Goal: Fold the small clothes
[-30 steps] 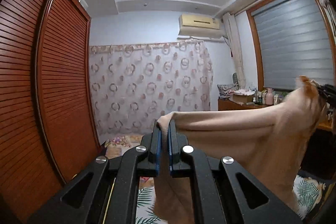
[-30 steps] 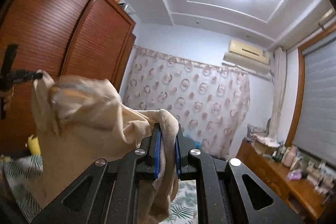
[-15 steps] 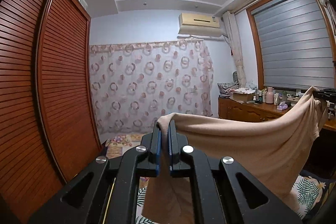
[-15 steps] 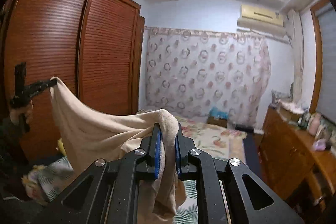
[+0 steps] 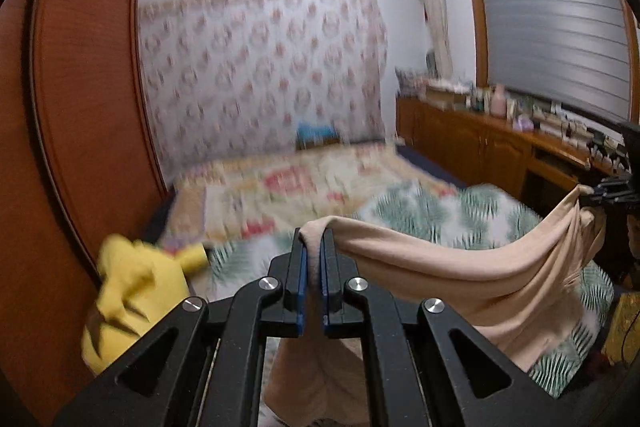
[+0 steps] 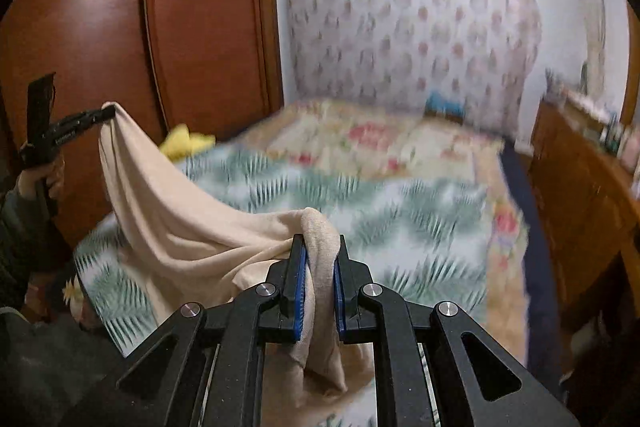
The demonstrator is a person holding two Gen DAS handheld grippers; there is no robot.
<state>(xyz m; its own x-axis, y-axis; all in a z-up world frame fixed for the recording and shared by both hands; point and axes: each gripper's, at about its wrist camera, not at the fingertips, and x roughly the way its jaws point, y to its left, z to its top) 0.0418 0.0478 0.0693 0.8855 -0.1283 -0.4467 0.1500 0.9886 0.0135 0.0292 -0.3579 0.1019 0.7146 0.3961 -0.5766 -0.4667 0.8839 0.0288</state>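
A beige garment (image 5: 460, 267) hangs stretched between my two grippers, sagging in the middle above the bed. My left gripper (image 5: 314, 243) is shut on one corner of it. The other corner, bunched, is pinched in my right gripper (image 6: 319, 251), which is also shut. In the right wrist view the beige garment (image 6: 168, 211) runs up to the left gripper (image 6: 106, 113) at far left, held by a person's hand (image 6: 44, 179). In the left wrist view the right gripper (image 5: 590, 193) shows at far right.
Below lies a bed with a green leaf-print cover (image 6: 360, 203) and a floral blanket (image 5: 288, 187) farther back. A yellow plush toy (image 5: 132, 287) sits by the red-brown wardrobe (image 5: 80, 87). A wooden sideboard (image 5: 492, 147) with bottles lines the right wall.
Both grippers dropped and tilted downward, so the bed now fills the views instead of the ceiling. The garment came down with them and sags lower; both grips held.
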